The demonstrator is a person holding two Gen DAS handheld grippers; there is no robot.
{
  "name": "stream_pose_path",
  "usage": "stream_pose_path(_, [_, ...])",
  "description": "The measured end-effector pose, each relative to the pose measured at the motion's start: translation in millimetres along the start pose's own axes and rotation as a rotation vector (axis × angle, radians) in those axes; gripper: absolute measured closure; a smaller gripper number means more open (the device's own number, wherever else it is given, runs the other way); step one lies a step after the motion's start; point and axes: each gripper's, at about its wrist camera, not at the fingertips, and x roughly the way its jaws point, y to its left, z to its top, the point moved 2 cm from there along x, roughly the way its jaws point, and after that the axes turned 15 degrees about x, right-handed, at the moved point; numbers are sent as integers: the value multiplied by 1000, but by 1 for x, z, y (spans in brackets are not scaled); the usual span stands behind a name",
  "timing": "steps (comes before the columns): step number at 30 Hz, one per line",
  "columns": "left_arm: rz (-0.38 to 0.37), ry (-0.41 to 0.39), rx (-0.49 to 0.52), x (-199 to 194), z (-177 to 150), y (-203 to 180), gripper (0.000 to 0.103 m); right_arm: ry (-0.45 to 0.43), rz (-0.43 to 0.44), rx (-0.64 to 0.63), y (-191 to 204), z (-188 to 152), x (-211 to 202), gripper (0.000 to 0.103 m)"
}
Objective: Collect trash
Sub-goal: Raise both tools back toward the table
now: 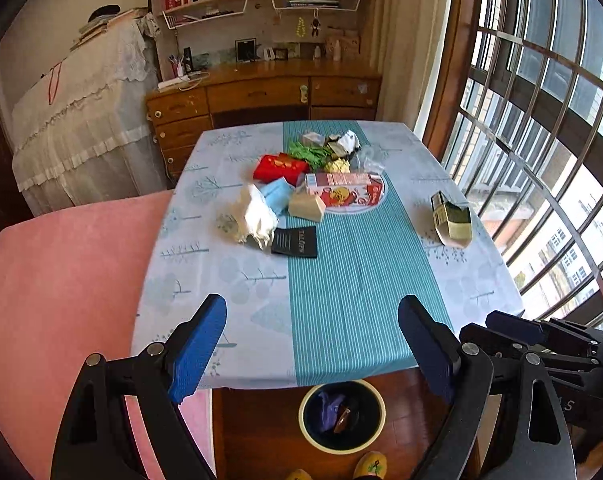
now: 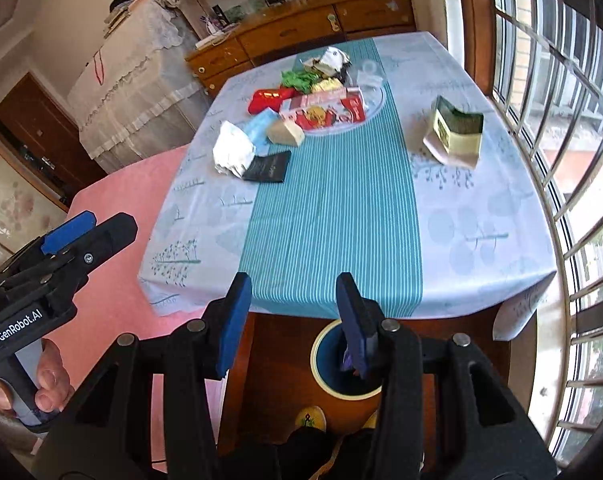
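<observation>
A heap of trash lies on the far half of the table (image 1: 341,300): crumpled white paper (image 1: 253,216), a black card (image 1: 295,242), a red and white carton (image 1: 341,192), a red packet (image 1: 279,168) and green wrappers. A green and yellow bag (image 1: 451,220) lies apart on the right. On the floor below the table's near edge stands a round bin (image 1: 301,412) holding purple and brown scraps. My left gripper (image 1: 313,340) hangs open above the near edge, holding nothing. My right gripper (image 2: 295,312) is open too, over the bin (image 2: 315,356), with nothing between its fingers.
A pink cushioned seat (image 1: 61,280) adjoins the table's left side. A barred window (image 1: 541,120) runs along the right. Beyond the table stands a wooden dresser (image 1: 261,96) with bookshelves above. The person's slippers (image 1: 371,466) show beside the bin on the wooden floor.
</observation>
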Motion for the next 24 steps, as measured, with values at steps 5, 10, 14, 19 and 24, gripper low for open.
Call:
stream_pose_path(5, [68, -28, -37, -14, 25, 7, 14, -4, 47, -38, 14, 36, -9, 62])
stream_pose_path(10, [115, -29, -67, -13, 38, 17, 14, -13, 52, -92, 19, 59, 6, 62])
stream_pose_path(14, [121, -6, -85, 3, 44, 32, 14, 5, 48, -81, 17, 73, 30, 62])
stream_pose_path(19, [94, 36, -111, 49, 47, 64, 14, 21, 15, -62, 18, 87, 69, 62])
stream_pose_path(24, [-1, 100, -138, 120, 55, 104, 14, 30, -33, -11, 26, 102, 115, 62])
